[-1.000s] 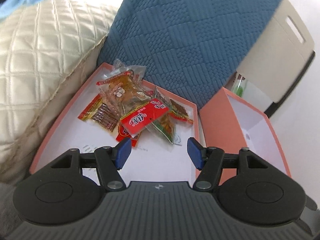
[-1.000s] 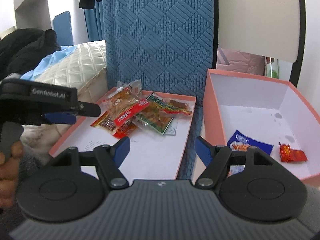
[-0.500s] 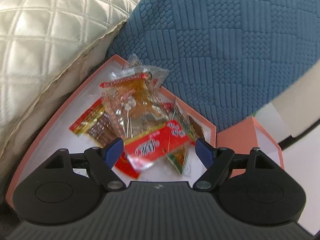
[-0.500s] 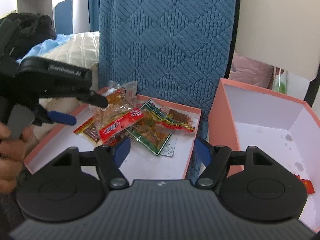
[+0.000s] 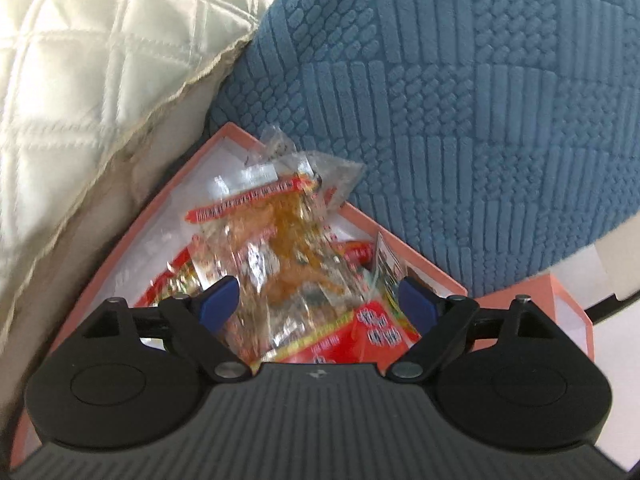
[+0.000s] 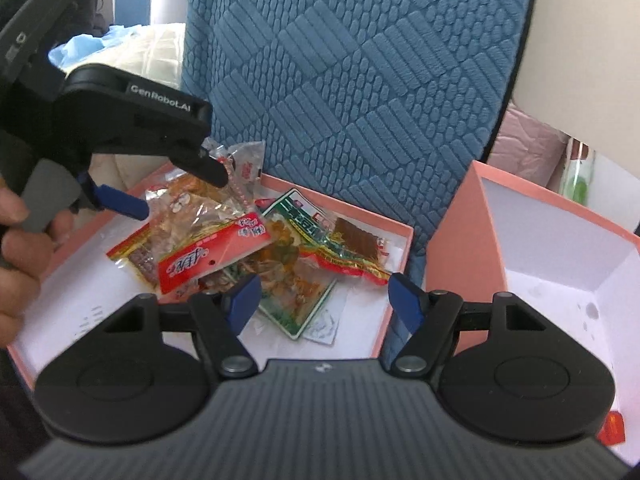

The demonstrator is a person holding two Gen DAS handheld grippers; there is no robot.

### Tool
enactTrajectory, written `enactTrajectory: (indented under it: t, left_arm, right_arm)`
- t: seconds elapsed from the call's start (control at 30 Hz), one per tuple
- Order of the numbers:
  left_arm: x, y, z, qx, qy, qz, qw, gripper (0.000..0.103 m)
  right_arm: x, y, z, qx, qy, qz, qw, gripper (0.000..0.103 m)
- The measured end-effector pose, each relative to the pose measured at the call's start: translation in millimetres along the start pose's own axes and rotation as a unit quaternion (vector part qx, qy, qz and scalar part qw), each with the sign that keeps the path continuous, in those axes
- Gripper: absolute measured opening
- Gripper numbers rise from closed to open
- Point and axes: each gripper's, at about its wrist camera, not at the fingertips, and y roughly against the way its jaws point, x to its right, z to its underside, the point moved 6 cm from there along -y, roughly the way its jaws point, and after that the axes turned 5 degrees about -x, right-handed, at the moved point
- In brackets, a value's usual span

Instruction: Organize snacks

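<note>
**Both grippers over the snack pile, nothing held**

Left wrist view: the left gripper (image 5: 316, 304) points steeply down into the shallow pink tray (image 5: 132, 236). Its blue pads (image 5: 218, 302) stand wide and are opening. Between them sits the clear packet (image 5: 288, 240) with orange contents, top of the snack pile, but neither pad presses on it. A red packet (image 5: 360, 336) lies just under the clear one, close to the gripper body. The tray is wedged between a cream quilt (image 5: 92, 72) on one side and a blue cushion (image 5: 460, 100) behind. A corner of the pink box (image 5: 568, 312) shows at the right edge.

Right wrist view: the right gripper (image 6: 324, 296) hangs over the near part of the tray (image 6: 396, 232), jaws apart and empty, with a green packet (image 6: 296, 288) below the gap. The snack pile (image 6: 248, 248) spreads over the middle of the tray: the red packet (image 6: 208, 256) lies on top at the left, a brown packet (image 6: 356, 248) at the right. The left gripper (image 6: 176, 184) comes in from the left, held by a hand (image 6: 20, 248), one finger above the clear packet (image 6: 200, 208) and one beside it. The box (image 6: 560, 248) stands just right of the tray, its white inside mostly bare, with one small red packet (image 6: 612, 430) at the bottom corner. The cushion (image 6: 360, 80) rises behind both.
</note>
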Motion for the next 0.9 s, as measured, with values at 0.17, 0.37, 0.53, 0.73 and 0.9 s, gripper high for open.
enactTrajectory:
  t: [0.17, 0.37, 0.53, 0.73, 0.9]
  left_arm:
    - [-0.3, -12.5, -15.9, -0.006, 0.006, -0.004, 1.0, 0.09]
    - [-14.7, -19.7, -13.2, -0.016, 0.024, -0.01, 0.9995, 0.09]
    - [-27.4, -17.0, -2.7, -0.018, 0.027, -0.019, 0.9993, 0.09]
    - [-30.4, -18.9, 3.5, -0.022, 0.024, -0.012, 0.9994, 0.09]
    - [-29.5, -19.1, 2.8, -0.017, 0.013, -0.019, 0.9996, 0.09]
  right_arm:
    - [-0.5, -17.4, -9.0, -0.009, 0.014, 0.006, 1.0, 0.072]
    - [-5.2, -31.5, -18.9, -0.015, 0.029, -0.004, 0.999, 0.072]
    - [-1.1, -53.2, -18.0, -0.049, 0.057, 0.03, 0.997, 0.072]
    - [1.7, -72.1, -16.3, -0.065, 0.073, 0.044, 0.994, 0.072]
    - [2.4, -83.5, -17.6, -0.064, 0.097, 0.056, 0.992, 0.072]
